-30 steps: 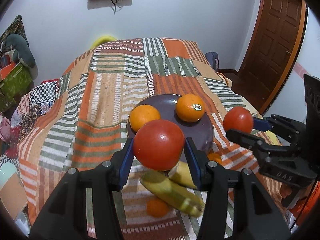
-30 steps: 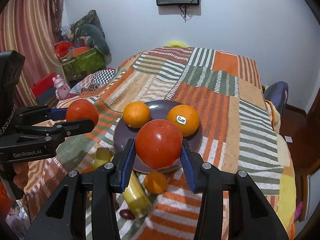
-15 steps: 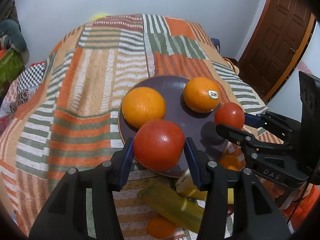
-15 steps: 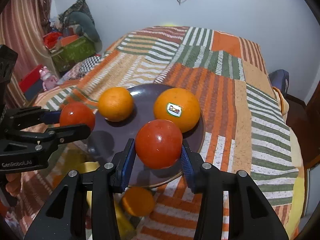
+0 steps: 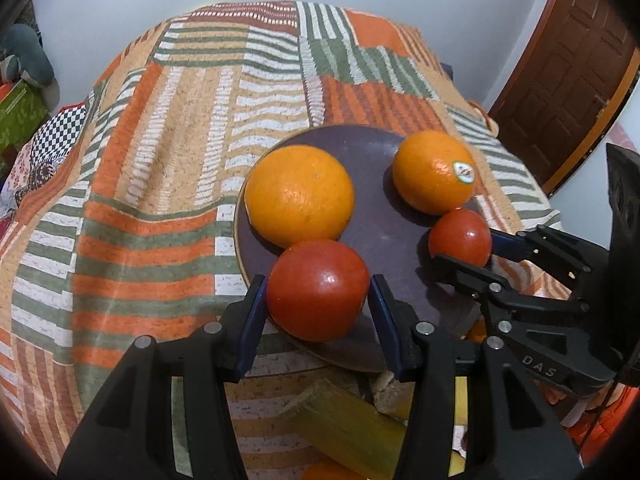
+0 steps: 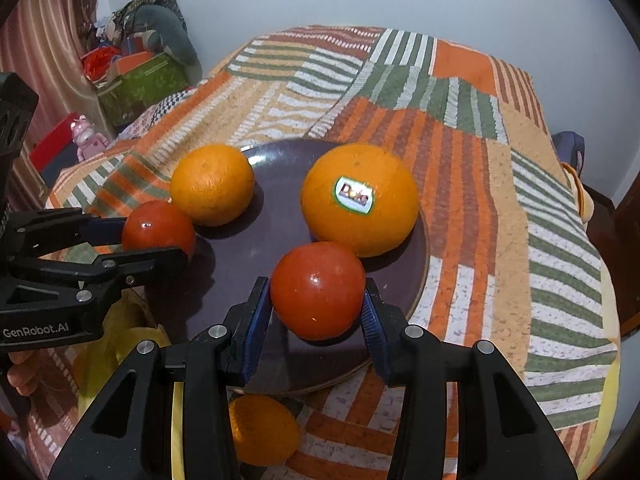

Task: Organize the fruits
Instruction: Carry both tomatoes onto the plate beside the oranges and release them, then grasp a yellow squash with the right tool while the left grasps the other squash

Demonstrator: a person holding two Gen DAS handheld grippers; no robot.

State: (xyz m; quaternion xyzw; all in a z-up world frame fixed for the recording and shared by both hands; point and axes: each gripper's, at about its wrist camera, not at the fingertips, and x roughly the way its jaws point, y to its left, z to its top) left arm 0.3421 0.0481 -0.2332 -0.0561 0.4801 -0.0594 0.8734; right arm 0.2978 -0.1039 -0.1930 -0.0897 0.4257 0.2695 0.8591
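Dark purple plate (image 5: 384, 216) flat on striped patchwork blanket (image 5: 168, 184), serving as landmark. Left gripper (image 5: 318, 312) over plate's near left rim, blue pads clamped partway closed against both sides of larger red tomato (image 5: 318, 290). Right gripper (image 6: 318, 308) over plate's near right part, fingers likewise part-closed and pressing on second tomato (image 6: 318, 290). Whether either tomato touches plate surface: cannot tell. Plain orange (image 5: 300, 196) on plate's left side, just behind left tomato. Stickered orange (image 6: 360, 200) on plate's right side, just behind right tomato. Off plate, past its near edge: small orange (image 6: 262, 430) and yellow-green banana (image 5: 344, 428) on blanket, partly hidden by gripper frames.
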